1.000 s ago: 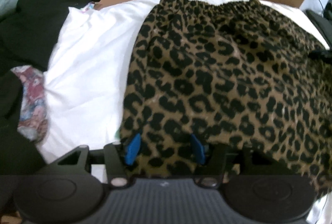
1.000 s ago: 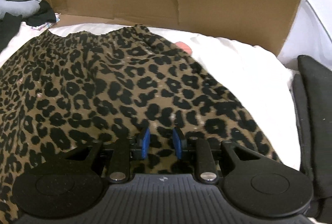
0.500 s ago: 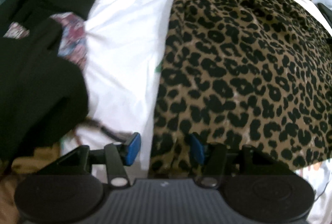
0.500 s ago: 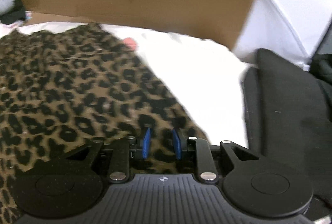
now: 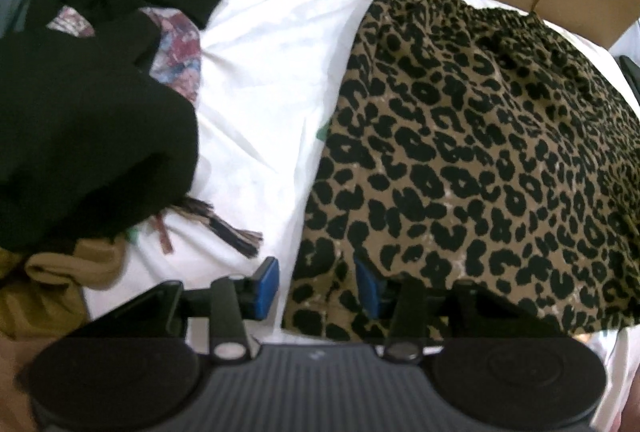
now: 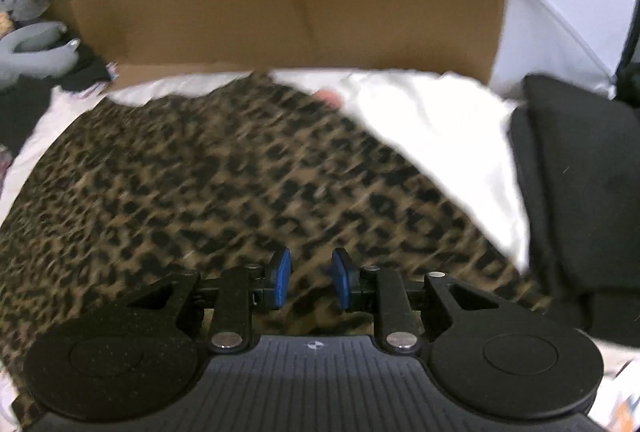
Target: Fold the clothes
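- left wrist: leopard skirt point(image 5: 472, 151) spread on the white sheet point(image 5: 264, 103), waistband toward the far edge by the cardboard. left gripper point(image 5: 316, 288) has just been closing, pads straddling the near-left hem corner, not pinching yet; needs to clamp before lifting

- right wrist: blurry. right gripper point(image 6: 308, 282) narrow, skirt point(image 6: 200, 187) hem between the pads; grip looks likely, can't tell for sure
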`<state>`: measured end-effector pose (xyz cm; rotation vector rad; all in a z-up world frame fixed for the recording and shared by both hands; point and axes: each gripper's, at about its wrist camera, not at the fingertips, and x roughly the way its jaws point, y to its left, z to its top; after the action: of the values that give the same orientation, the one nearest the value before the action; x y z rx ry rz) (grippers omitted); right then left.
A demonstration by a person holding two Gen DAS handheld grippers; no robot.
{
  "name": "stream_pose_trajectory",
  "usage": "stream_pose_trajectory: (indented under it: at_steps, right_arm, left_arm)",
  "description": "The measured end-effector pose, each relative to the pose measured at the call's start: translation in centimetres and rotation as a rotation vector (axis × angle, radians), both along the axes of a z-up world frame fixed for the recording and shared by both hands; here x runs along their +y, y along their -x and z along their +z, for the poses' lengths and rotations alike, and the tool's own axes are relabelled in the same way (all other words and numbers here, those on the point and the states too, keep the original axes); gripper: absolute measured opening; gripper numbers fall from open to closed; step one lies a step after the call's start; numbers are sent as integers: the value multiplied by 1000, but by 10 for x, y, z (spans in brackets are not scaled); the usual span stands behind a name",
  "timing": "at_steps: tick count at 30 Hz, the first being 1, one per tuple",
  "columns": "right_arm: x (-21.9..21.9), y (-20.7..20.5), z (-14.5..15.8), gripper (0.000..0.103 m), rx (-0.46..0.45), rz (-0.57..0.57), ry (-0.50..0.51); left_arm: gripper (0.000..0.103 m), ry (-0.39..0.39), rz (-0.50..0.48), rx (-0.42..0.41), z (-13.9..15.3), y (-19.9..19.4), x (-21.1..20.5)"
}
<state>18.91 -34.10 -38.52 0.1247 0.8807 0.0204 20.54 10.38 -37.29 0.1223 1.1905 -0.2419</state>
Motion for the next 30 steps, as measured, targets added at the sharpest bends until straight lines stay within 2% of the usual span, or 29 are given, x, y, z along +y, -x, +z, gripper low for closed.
stream_pose_trajectory:
  at_steps: [2, 11, 15, 18, 21, 23, 27, 30]
  right_arm:
    - [7, 7, -6, 29, 29, -2, -23]
    - [27, 41, -24, 29, 118, 38, -15]
    - [23, 57, -27, 29, 134, 25, -13]
    - [21, 65, -23, 29, 144, 26, -4]
    - [18, 68, -12, 29, 133, 15, -8]
    - [17, 69, -4, 29, 114, 4, -26]
    - [29, 70, 12, 30, 67, 32, -61]
    - [45, 67, 16, 30, 62, 80, -82]
  left_arm:
    - [39, -1, 18, 10, -4, -3, 1]
    - [35, 12, 71, 36, -8, -8, 3]
    - [30, -2, 51, 46, -9, -6, 3]
    - [23, 0, 53, 58, -8, -2, 7]
    - [11, -5, 68, 75, -4, 3, 13]
    - [11, 1, 46, 70, 3, 6, 15]
    - [12, 36, 61, 46, 18, 10, 20]
    - [25, 90, 81, 17, 27, 13, 15]
